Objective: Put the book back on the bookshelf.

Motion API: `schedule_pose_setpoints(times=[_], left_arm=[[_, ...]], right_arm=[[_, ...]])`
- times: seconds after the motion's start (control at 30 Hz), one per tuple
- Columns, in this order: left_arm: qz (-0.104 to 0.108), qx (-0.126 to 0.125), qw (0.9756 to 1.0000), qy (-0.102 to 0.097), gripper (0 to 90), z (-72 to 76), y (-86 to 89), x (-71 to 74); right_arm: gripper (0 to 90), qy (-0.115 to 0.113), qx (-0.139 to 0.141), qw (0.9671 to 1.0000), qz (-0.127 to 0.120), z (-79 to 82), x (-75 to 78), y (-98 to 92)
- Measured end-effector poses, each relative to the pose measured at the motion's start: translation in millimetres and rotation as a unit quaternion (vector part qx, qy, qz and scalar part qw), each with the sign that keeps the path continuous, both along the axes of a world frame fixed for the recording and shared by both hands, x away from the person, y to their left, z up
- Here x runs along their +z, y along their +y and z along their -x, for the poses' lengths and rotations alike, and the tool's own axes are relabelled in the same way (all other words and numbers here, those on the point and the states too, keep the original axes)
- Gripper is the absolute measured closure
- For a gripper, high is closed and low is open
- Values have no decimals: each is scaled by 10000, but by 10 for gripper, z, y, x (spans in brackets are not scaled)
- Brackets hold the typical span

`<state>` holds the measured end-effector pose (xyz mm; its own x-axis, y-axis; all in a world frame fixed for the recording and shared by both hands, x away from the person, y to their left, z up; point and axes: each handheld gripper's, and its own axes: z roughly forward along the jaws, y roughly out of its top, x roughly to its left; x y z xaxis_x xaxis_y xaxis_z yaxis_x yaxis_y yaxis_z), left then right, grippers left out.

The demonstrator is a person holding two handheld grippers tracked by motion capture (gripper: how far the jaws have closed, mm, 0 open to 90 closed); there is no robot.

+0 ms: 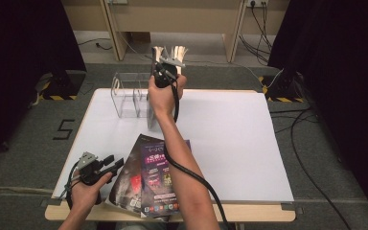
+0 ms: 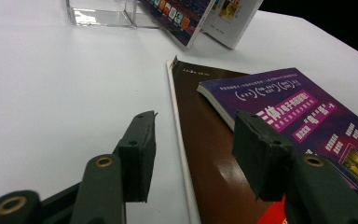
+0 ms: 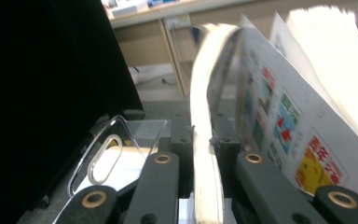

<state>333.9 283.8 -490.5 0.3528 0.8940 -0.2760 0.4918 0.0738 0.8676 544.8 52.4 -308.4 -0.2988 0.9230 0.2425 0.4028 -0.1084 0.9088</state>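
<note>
My right gripper (image 1: 166, 67) is at the far side of the table, held up over the clear acrylic stand (image 1: 127, 96). In the right gripper view its jaws (image 3: 203, 135) are shut on the white page edge of an upright book (image 3: 206, 88). A second book with a colourful cover (image 3: 279, 121) leans just beside it. My left gripper (image 1: 114, 165) stands open near the table's front left corner, nothing between its pads (image 2: 193, 140). Ahead of it a purple book (image 2: 289, 107) lies on top of a dark brown one (image 2: 209, 140).
The white table (image 1: 230, 143) has bare room at right and left of centre. The clear stand (image 2: 102, 14) has two upright books (image 2: 191, 18) leaning at its side. Black cables run across the grey floor (image 1: 311, 143) at right; wooden furniture legs stand behind.
</note>
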Motion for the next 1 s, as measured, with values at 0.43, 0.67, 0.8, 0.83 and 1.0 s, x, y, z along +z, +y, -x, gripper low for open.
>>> schedule_pose_setpoints(times=[0.43, 0.67, 0.8, 0.83, 1.0], left_arm=[[29, 41, 10000, -21, 486, 5, 27, 10], [47, 57, 10000, -4, 486, -2, 50, 6], [30, 48, 10000, -3, 486, 4, 56, 11], [23, 49, 10000, -4, 486, 3, 57, 11], [36, 30, 10000, 0, 487, -3, 38, 1]], right_arm=[[830, -497, 277, 9984, -17, -35, -26, 197], [830, -519, 370, 9980, -55, -113, 5, 269], [829, -503, 346, 9981, -20, -140, -22, 274], [829, -455, 304, 9985, -5, -147, -41, 268], [825, -413, -23, 9990, 151, -115, -100, 198]])
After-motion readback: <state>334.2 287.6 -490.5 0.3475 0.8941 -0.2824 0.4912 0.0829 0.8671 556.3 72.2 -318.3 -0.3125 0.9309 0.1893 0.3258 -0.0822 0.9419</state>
